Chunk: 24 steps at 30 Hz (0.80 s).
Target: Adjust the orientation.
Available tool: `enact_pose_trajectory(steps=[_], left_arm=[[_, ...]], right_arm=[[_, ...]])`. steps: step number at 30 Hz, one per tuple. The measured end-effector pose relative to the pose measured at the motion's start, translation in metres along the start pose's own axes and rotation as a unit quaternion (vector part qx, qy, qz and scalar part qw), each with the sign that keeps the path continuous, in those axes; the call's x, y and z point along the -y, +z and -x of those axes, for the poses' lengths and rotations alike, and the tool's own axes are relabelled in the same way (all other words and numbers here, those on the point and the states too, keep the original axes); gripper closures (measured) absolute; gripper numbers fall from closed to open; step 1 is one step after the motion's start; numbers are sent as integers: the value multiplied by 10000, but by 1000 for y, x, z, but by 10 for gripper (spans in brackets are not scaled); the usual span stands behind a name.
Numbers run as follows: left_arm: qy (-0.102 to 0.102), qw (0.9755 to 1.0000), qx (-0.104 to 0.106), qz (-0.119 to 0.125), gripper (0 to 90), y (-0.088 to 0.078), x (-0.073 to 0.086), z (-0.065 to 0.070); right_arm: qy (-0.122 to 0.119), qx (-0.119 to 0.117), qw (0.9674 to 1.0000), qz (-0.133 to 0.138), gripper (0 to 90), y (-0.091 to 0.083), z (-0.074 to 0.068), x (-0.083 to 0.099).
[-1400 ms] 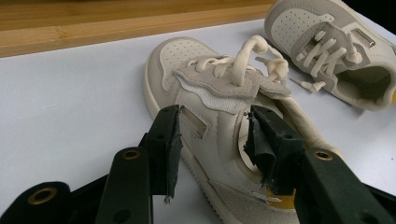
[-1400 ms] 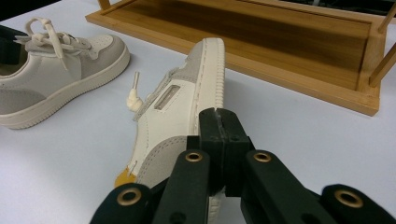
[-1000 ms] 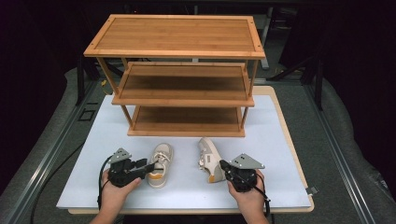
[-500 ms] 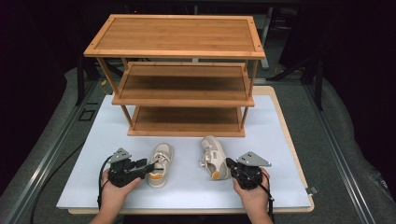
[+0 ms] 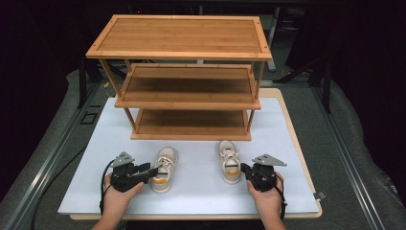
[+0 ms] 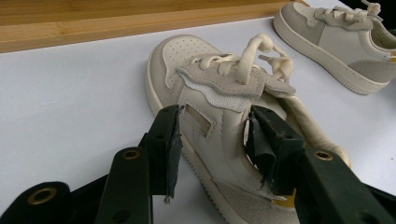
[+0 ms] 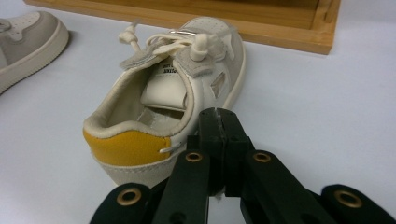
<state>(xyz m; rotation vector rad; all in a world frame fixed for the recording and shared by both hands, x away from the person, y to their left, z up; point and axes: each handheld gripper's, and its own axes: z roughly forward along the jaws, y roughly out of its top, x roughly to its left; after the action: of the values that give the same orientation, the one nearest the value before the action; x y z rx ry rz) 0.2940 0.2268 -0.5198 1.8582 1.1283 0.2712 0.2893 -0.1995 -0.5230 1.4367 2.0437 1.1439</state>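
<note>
While both hands rest at the near edge of the white table, two small cream sneakers lie in front of a three-tier wooden shoe rack. Left sneaker sits toe toward the rack, just beside the left claw. In the left gripper view that claw's jaws stand apart, straddling the sneaker's side wall near the heel: one pad outside against the upper, the other at the collar opening. Whether the pads press cannot be told; the shoe lies flat on the table.

Right sneaker lies toe toward the rack, heel toward the person, yellow heel tab facing the right gripper view. Right claw sits just beside the heel on its outer side; its jaws are together with nothing between them, tips close to the shoe's rear quarter.

Sneakers are well apart from each other, bare table between them. Rack shelves hold nothing visible.
</note>
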Motion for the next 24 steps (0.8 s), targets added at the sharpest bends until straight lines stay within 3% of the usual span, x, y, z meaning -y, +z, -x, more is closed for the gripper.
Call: enact_pose_trajectory(steps=[3,7,11,15,19,24], left_arm=[[2,10000,7,-6,540,0,0,0],[-4,10000,11,4,540,0,0,0],[-29,10000,35,15,541,0,0,0],[-56,10000,62,4,541,2,0,1],[-71,10000,51,11,541,3,0,2],[-74,10000,48,1,542,5,0,2]], right_arm=[[-6,37,10000,-21,890,0,-1,0],[49,151,9999,55,812,-2,0,0],[295,119,9987,389,737,-9,1,-3],[111,27,9983,579,692,-13,-6,-8],[-14,-25,9988,488,659,-6,-13,-10],[83,-53,9993,349,624,5,-10,-14]])
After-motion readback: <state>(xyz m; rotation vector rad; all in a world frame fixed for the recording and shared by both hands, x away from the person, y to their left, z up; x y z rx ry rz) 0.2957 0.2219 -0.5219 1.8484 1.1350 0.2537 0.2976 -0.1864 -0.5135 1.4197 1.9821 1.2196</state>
